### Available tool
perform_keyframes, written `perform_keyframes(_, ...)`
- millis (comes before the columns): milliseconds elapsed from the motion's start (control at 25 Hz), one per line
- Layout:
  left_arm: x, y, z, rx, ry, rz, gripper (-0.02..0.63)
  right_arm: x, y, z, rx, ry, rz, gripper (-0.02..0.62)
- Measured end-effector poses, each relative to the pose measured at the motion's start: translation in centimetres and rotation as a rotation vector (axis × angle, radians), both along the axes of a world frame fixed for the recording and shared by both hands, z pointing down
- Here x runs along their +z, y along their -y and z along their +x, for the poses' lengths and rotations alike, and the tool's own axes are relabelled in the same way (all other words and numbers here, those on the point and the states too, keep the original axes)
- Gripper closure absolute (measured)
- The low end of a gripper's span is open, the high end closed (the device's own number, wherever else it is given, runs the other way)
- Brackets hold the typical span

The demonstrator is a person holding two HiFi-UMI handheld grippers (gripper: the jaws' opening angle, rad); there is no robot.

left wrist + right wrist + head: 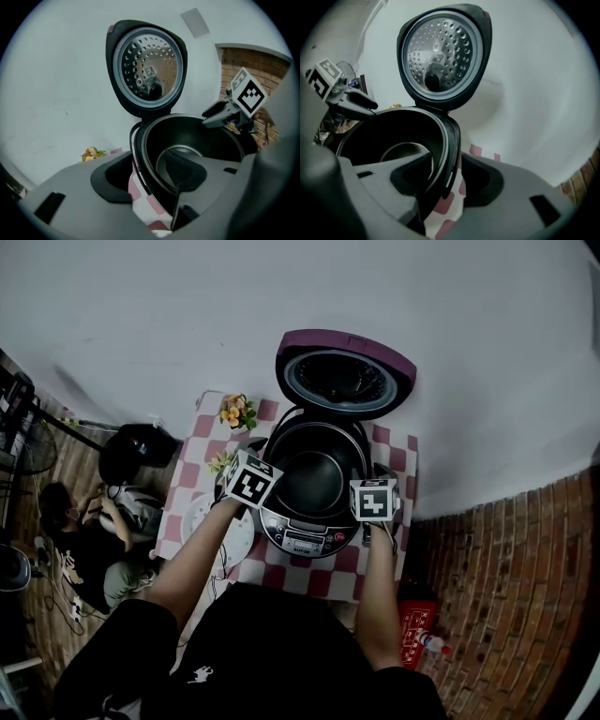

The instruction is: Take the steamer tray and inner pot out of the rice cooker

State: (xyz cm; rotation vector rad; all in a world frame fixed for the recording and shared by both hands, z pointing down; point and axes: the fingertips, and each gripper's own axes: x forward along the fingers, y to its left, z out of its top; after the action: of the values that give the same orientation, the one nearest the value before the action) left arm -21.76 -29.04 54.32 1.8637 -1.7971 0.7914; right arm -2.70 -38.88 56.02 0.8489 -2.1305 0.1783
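The rice cooker [305,538] stands on a checkered table with its purple lid [345,376] swung up. The dark inner pot [314,479] sits inside it and looks empty. My left gripper [262,482] is at the pot's left rim. In the left gripper view the gripper [147,176] is open, one jaw outside the rim [140,164] and one inside the pot [197,136]. My right gripper [367,491] is at the right rim. In the right gripper view it [450,180] is open too, straddling the rim [447,154] without pressing on it.
A white round item [211,521] lies on the checkered cloth [389,451] left of the cooker, partly under my left arm. A small flower bunch [236,412] stands at the table's back left. A person [94,540] sits on the floor to the left. Brick [506,596] lies to the right.
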Motion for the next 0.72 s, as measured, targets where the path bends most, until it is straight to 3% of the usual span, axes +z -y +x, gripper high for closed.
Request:
perform_keyframes(200,0.8,1.5,-0.2,0.057,0.156,-0.056,0.374,0.2,0.9,-0.9,-0.061,-0.154,0.085,0.413)
perform_keyframes(400,1.8,2.9,0.0,0.110,0.249,-0.119,0.363,1.2,1.6,-1.6,-0.083,-0.240,0.072,0.413)
perform_keyframes(480,2.1,3.1,-0.4,0.113,0.296,-0.133,0.401,1.6,2.0,-1.7,-0.091,-0.274,0.071,0.413)
perform_keyframes(720,1.3,3.1,-0.7,0.112,0.298,-0.107,0.431,0.4,2.2,-1.9,-0.078,-0.247,0.081,0.428)
